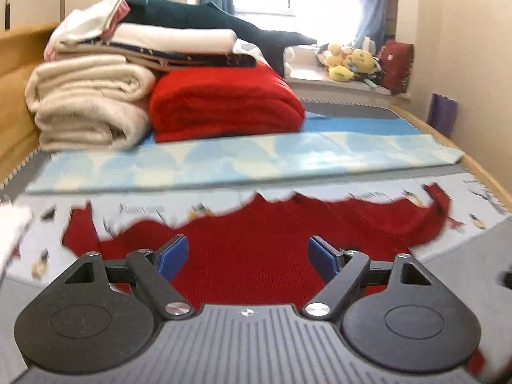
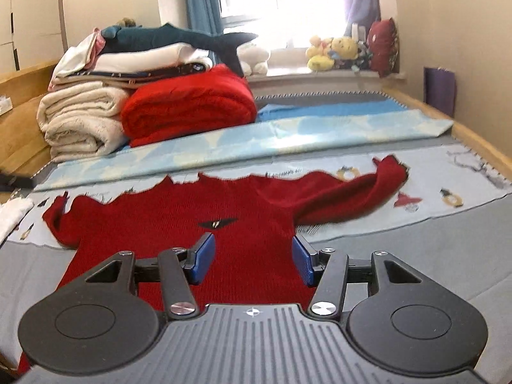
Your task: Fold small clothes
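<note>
A small red knitted sweater [image 2: 179, 224] lies spread flat on the bed, sleeves out to both sides, with a small dark emblem on the chest. Its right sleeve [image 2: 361, 188] bends up at the cuff. My right gripper [image 2: 254, 256] is open and empty above the sweater's lower right body. In the left wrist view the sweater [image 1: 243, 243] fills the middle. My left gripper [image 1: 248, 257] is open and empty just above the sweater's body.
A printed light cloth [image 2: 464, 172] lies under the sweater on a grey mattress [image 2: 416, 256]. Behind lie a pale blue folded sheet [image 2: 288, 140], a red blanket [image 2: 188, 105], cream blankets [image 2: 80, 118] and a plush shark [image 2: 166, 36]. A white cloth [image 2: 12, 214] is at left. Wooden bed rails run along both sides.
</note>
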Tool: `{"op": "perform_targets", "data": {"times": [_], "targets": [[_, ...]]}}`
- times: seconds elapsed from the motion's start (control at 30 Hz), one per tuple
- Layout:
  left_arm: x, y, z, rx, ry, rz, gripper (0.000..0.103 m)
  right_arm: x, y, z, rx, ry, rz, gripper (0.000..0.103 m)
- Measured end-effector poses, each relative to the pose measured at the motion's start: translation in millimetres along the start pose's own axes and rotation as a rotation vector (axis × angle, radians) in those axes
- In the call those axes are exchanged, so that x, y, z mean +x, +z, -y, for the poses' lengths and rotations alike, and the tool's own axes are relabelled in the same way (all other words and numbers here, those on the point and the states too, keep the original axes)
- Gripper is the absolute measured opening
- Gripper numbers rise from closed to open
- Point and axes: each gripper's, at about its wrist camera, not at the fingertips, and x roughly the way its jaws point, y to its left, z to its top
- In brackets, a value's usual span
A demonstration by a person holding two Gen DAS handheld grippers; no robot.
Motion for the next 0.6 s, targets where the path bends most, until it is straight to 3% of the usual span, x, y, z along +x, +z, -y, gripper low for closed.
{"op": "perform_targets", "data": {"times": [0.07, 0.13, 0.17, 0.2, 0.3, 0.4, 0.6], "targets": [[23, 3, -19, -0.019, 0.017, 0.002, 0.079, -3, 7, 1, 0.006, -0.021, 0.013, 0.055], [44, -3, -41, -0.058, 0.008, -0.063, 0.054, -4, 14, 1, 0.003, -0.042, 0.019, 0.055], [61, -5, -48, -0.086, 0.045, -0.154, 0.036, -4, 19, -1, -0.004, -0.046, 0.026, 0.054], [70, -4, -55, -0.121, 0.067, -0.186, 0.033, -3, 25, -3, -0.013, -0.040, 0.033, 0.050], [82, 13, -68, -0.206, 0.041, -0.158, 0.032, 13, 48, -18, -0.056, -0.006, 0.053, 0.032], [92, 28, -73, -0.226, 0.046, -0.129, 0.032, 44, 76, -39, -0.074, 0.029, 0.055, 0.021], [128, 32, -103, -0.286, 0.148, -0.199, 0.032, 123, 115, -85, -0.083, 0.116, 0.009, 0.021]]}}
